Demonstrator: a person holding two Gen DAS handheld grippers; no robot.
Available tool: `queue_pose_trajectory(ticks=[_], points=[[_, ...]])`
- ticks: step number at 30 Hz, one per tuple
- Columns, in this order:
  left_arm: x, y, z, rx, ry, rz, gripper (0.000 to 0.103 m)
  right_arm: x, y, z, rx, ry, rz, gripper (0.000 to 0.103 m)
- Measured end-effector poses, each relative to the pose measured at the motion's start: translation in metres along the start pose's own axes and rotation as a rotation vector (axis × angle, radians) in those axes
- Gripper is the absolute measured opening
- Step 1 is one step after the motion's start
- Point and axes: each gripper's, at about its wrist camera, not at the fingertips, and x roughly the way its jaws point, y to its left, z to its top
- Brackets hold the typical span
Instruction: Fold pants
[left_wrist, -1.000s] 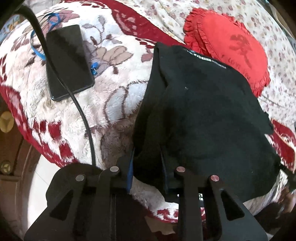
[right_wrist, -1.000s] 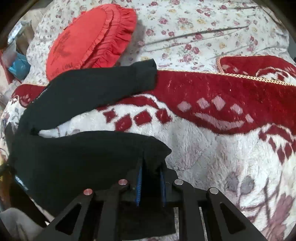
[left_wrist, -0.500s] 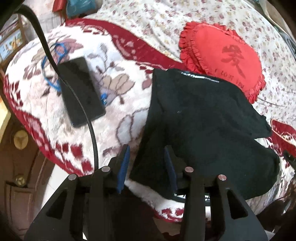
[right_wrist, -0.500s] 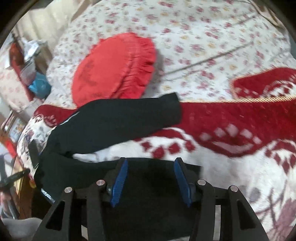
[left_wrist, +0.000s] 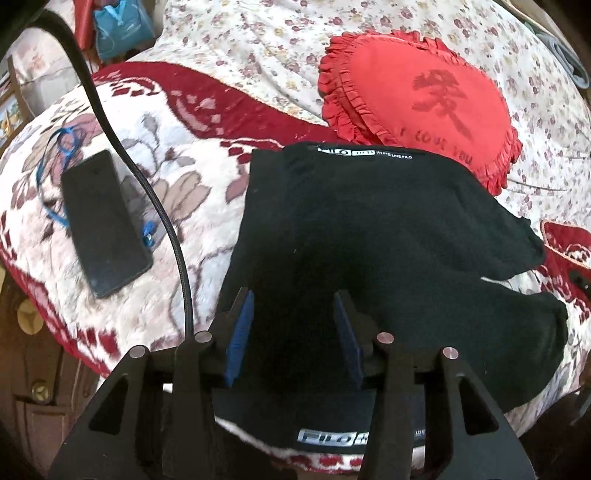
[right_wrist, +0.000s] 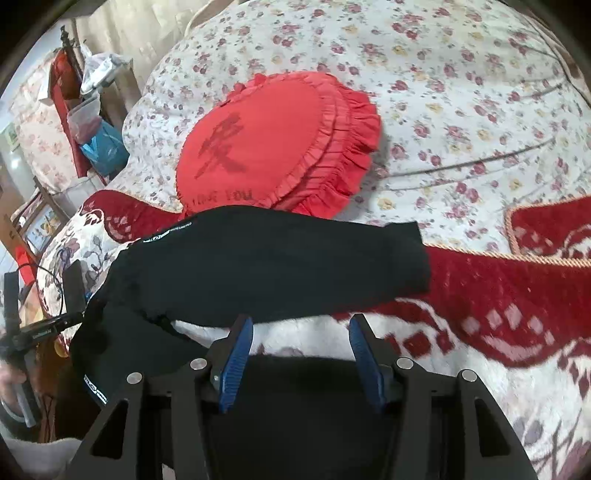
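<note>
My left gripper: a second ago it was clamped on the near edge of the pants; now the blue pads stand wide apart with nothing between them, and it hovers over the waistband end
My right gripper: the same story; it had the hem of the near leg pinched, and now its pads are spread and empty, pulled back above that hem
Pants: black, lying flat on the blanket at the bed's near edge; the two legs lie apart with a strip of blanket showing between them; the far leg's hem reaches the red band
What that means: both ends are released, so I judge this placement done; the legs are not yet stacked, so the next grasp should bring one onto the other
Around: red cushion just beyond the far leg, touching or overlapping it; phone and black cable left of the waistband, apart from the cloth
</note>
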Motion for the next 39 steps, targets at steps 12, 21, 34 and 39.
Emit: queue_pose_trajectory(ticks=[12,21,34,39], points=[[0.03,-0.016,0.033,0.051,0.008,0.003,0.059,0.043,0.046,0.042,-0.118,-0.044,0.088,0.053],[0.053,-0.007,0.074,0.069,0.021,-0.04,0.062,0.095,0.074,0.083,-0.292,0.036,0.115,0.057],[0.115,-0.01,0.141,0.165,0.11,-0.149,0.062,0.21,0.078,0.124,-0.478,0.245,0.106,0.063],[0.146,-0.016,0.157,0.223,0.151,-0.163,0.062,0.223,0.085,0.122,-0.558,0.251,0.093,0.053]])
